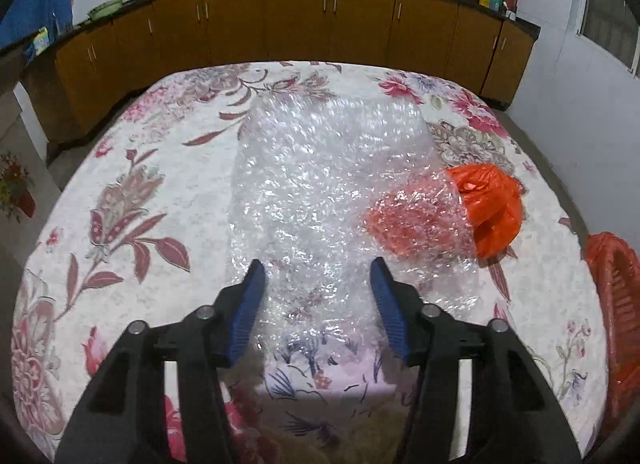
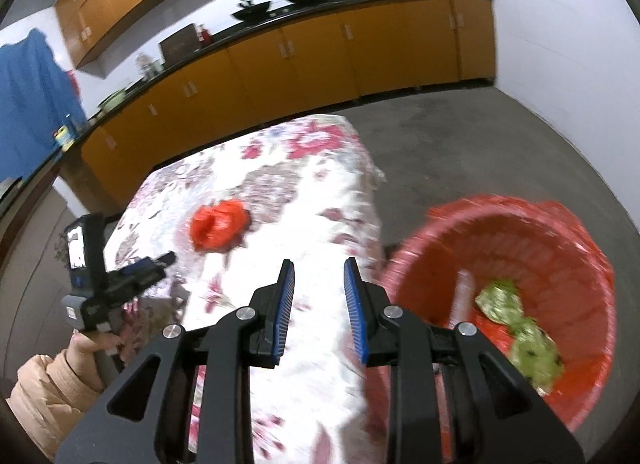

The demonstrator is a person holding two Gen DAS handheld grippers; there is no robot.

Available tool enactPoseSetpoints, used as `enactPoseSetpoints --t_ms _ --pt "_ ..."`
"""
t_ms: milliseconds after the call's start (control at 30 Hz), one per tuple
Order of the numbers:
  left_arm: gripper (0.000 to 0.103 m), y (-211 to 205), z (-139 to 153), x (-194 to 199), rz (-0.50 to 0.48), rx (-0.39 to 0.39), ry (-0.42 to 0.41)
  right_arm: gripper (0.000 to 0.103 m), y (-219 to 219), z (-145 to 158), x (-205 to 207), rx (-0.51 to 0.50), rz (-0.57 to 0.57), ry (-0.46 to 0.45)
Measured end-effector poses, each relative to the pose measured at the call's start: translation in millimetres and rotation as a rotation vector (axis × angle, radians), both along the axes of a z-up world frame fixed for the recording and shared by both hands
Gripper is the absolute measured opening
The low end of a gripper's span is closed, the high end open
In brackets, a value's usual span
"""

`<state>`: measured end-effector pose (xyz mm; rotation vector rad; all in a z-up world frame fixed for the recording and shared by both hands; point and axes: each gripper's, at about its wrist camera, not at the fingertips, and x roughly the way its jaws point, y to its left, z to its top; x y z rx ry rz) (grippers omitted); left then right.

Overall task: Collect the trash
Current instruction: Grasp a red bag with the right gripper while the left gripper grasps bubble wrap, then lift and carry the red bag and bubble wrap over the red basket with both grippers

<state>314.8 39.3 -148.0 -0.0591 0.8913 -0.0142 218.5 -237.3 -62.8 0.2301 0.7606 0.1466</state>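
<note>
Bubble wrap (image 1: 320, 168) lies lengthwise toward cabinets (image 1: 296, 20); both grippers (image 1: 318, 268) (image 2: 319, 270) released, empty.

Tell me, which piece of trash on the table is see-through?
The bubble wrap sheet: clear and spread flat, partly covering the opaque, crumpled orange plastic bag.

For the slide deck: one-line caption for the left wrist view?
Open left gripper poised over bubble wrap partly covering an orange bag on the floral tablecloth.
</note>
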Motion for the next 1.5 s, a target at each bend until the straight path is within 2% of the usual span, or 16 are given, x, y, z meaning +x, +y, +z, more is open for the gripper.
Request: enactPoseSetpoints --t_ms 33,100,200,533,567,600,633,700,800,867,900,1000,1067,1133,1267,1500 --pt "0.041 0 0 0 -0.012 -0.004 0.001 0.027 8 0 4 -0.001 0.013 -0.002" --pt "0.025 -1 -1 -1 -0.029 -0.003 -0.002 0.027 22 -1 14 -0.004 0.038 -0.008" --pt "0.017 5 0 0 -0.047 0.003 -0.007 0.027 49 -5 31 -0.013 0.086 -0.018" --pt "0.013 91 2 12 0.096 0.043 -0.007 0.028 125 -33 94 -0.070 0.203 -0.017" --pt "0.013 99 2 13 0.110 0.041 -0.006 0.044 131 -35 101 -0.082 0.203 -0.017" --pt "0.013 106 2 13 0.123 0.038 -0.005 0.054 135 -36 105 -0.091 0.198 -0.021" --pt "0.013 110 2 13 0.129 0.031 -0.004 0.071 138 -36 111 -0.100 0.184 -0.035" --pt "0.013 114 2 14 0.131 0.018 -0.002 0.074 142 -38 121 -0.103 0.171 -0.040" --pt "0.013 110 2 16 0.127 0.041 0.001 0.074 146 -45 135 -0.096 0.170 0.010" --pt "0.013 110 1 17 0.126 0.042 0.002 0.074 149 -56 140 -0.126 0.170 0.056" --pt "0.013 111 1 17 0.126 0.039 0.001 0.073 150 -63 142 -0.145 0.172 0.079" --pt "0.013 110 1 17 0.126 0.044 0.000 0.054 148 -75 136 -0.145 0.179 0.082" --pt "0.012 107 2 15 0.117 0.050 -0.010 0.031 145 -70 128 -0.147 0.186 0.072" --pt "0.012 102 5 10 0.103 0.048 -0.019 0.018 136 -62 121 -0.134 0.184 0.070" --pt "0.012 90 14 -2 0.075 0.034 -0.038 0.010 108 -51 104 -0.082 0.145 0.065" --pt "0.012 54 49 -24 0.003 0.016 -0.109 0.010 68 -27 56 -0.033 0.087 -0.001"
